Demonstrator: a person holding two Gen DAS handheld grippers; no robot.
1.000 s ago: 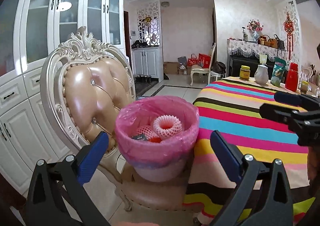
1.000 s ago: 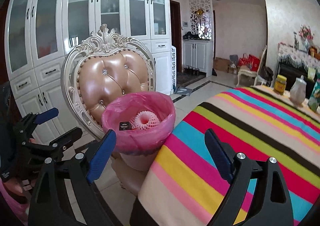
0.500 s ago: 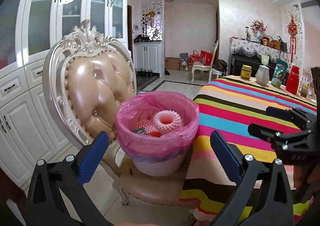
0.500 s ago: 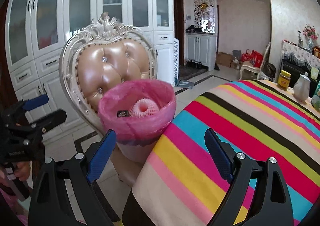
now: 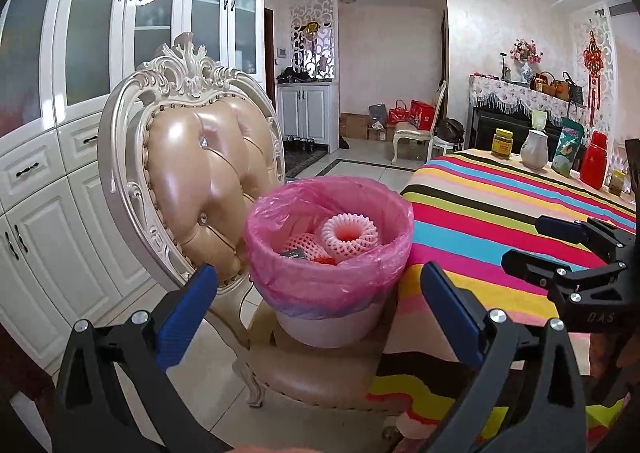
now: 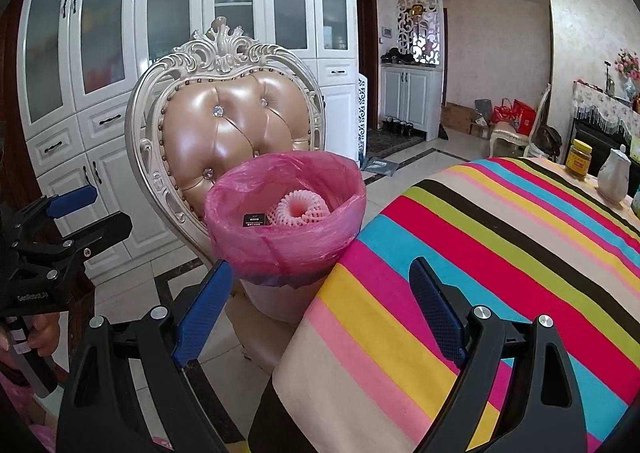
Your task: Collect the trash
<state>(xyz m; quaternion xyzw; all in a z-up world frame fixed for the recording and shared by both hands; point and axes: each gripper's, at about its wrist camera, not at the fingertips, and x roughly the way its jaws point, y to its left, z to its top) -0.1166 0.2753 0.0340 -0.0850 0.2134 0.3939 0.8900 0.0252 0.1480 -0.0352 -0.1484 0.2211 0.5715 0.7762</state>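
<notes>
A white bin (image 5: 332, 327) lined with a pink bag (image 5: 320, 281) stands on the seat of a padded chair (image 5: 200, 173), right beside the edge of the surface under a striped cloth (image 5: 500, 221); inside lie white foam nets (image 5: 350, 231) and a small black packet (image 6: 255, 219). The left claw (image 5: 316, 307) is spread wide and empty, its blue fingers framing the bin from in front. The right claw (image 6: 320, 301) is spread and empty too, held over the cloth's near corner just beside the bin, while a jar (image 5: 503, 143), a white jug (image 5: 535, 149) and a red flask (image 5: 595, 165) stand at the far end.
</notes>
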